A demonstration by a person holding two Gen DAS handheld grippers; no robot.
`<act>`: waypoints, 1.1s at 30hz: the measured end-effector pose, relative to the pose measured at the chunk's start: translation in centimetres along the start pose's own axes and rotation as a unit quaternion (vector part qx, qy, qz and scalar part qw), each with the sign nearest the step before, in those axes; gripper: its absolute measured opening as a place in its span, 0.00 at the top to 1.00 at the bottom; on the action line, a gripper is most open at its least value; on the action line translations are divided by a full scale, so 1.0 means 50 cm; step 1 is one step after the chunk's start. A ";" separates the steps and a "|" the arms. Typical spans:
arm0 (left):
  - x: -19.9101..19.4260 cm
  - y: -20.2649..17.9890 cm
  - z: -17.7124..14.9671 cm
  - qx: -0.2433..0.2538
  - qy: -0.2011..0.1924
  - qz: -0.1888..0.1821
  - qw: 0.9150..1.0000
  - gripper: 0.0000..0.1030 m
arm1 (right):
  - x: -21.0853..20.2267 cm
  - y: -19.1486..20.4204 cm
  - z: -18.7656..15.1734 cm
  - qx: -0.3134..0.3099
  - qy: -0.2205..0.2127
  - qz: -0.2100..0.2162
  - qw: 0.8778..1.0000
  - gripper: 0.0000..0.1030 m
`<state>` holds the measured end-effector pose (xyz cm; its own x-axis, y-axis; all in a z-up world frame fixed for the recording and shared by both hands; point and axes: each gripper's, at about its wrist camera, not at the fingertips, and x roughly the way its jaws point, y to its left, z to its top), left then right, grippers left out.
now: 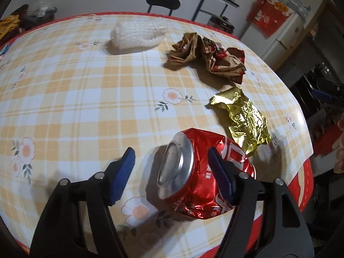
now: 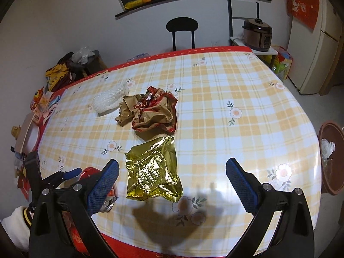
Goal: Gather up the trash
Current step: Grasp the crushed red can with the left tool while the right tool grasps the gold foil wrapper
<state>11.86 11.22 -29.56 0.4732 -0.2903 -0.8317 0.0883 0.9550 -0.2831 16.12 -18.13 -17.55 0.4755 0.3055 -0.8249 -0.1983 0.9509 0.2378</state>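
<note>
A crushed red soda can lies on its side on the checked tablecloth. My left gripper straddles it, open: the right pad touches the can's side and the left pad stands apart from it. In the right wrist view the can is mostly hidden behind a finger. A crumpled gold foil wrapper lies flat under my right gripper, which hovers open and empty above it. Farther back sit a brown-and-red paper wad and a white bubble-wrap piece.
A brown bin with white trash inside stands off the table's right edge. Boxes and bags crowd the left edge. A black chair, a cooker and a fridge stand behind the table.
</note>
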 end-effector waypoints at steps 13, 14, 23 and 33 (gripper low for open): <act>0.012 0.003 -0.002 0.034 0.011 -0.032 0.999 0.71 | 0.063 0.013 -0.042 0.016 0.028 -0.004 0.999 0.05; 0.008 0.004 -0.003 0.036 0.009 -0.031 0.999 0.71 | 0.070 0.016 -0.044 0.014 0.032 -0.002 0.999 0.05; -0.049 0.059 -0.016 -0.006 -0.027 -0.023 0.999 0.75 | 0.149 0.045 -0.041 -0.025 0.050 0.005 0.998 0.05; -0.081 0.107 -0.037 -0.046 -0.040 -0.005 0.998 0.75 | 0.264 0.081 -0.020 -0.093 0.088 -0.003 0.992 0.05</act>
<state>8.80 17.38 -28.55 0.5418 -0.2903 -0.7888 0.0135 0.9414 -0.3371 20.72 -10.29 -27.99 0.3237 0.2713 -0.9064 -0.3580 0.9219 0.1481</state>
